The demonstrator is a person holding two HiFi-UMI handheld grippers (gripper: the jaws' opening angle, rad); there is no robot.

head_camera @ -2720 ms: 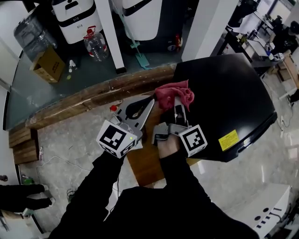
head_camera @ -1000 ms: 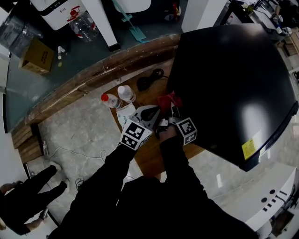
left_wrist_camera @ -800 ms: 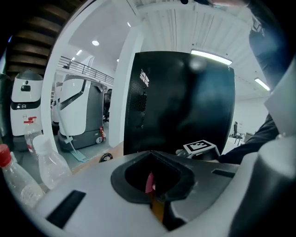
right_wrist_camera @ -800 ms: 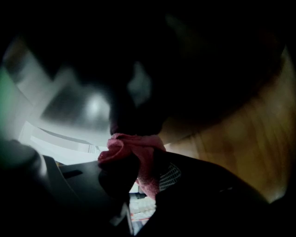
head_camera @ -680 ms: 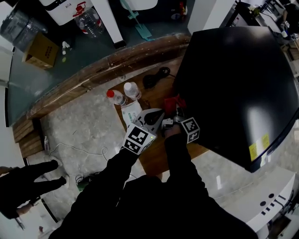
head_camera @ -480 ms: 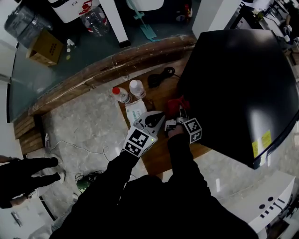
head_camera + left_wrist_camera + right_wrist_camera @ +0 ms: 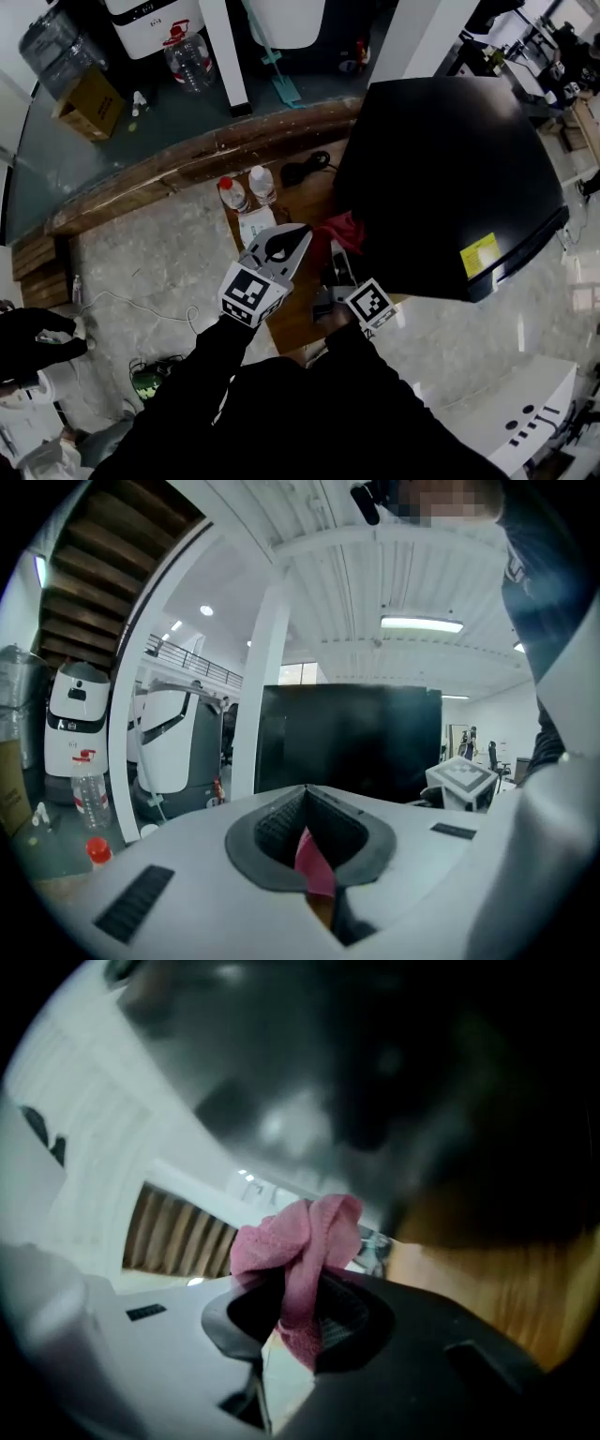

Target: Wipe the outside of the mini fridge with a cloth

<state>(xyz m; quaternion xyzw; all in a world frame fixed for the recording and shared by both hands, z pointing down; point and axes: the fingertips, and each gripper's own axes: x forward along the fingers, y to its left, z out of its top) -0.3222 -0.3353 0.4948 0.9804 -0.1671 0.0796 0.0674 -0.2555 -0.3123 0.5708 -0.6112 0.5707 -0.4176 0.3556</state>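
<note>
The black mini fridge [image 7: 441,178] stands on a low wooden table [image 7: 292,314]. A pink cloth [image 7: 339,230] is bunched against the fridge's left side, low down by the table top. My right gripper [image 7: 336,251] is shut on that cloth. In the right gripper view the cloth [image 7: 295,1241] bulges out above the closed jaws of the right gripper [image 7: 300,1283], with the dark fridge wall [image 7: 450,1101] right in front. My left gripper [image 7: 300,231] hovers just left of the cloth, shut and holding nothing. In the left gripper view the left gripper [image 7: 306,791] faces the fridge [image 7: 356,742].
Two water bottles [image 7: 232,194] [image 7: 261,184], a flat white pack [image 7: 253,225] and a coiled black cable [image 7: 302,172] lie on the table left of the fridge. A wooden beam [image 7: 178,169] runs behind. A cardboard box [image 7: 92,94] and white machines stand beyond it.
The right gripper has carried the cloth from the fridge's top corner down onto its left side near the table. The left gripper stayed shut beside it. The head camera has shifted.
</note>
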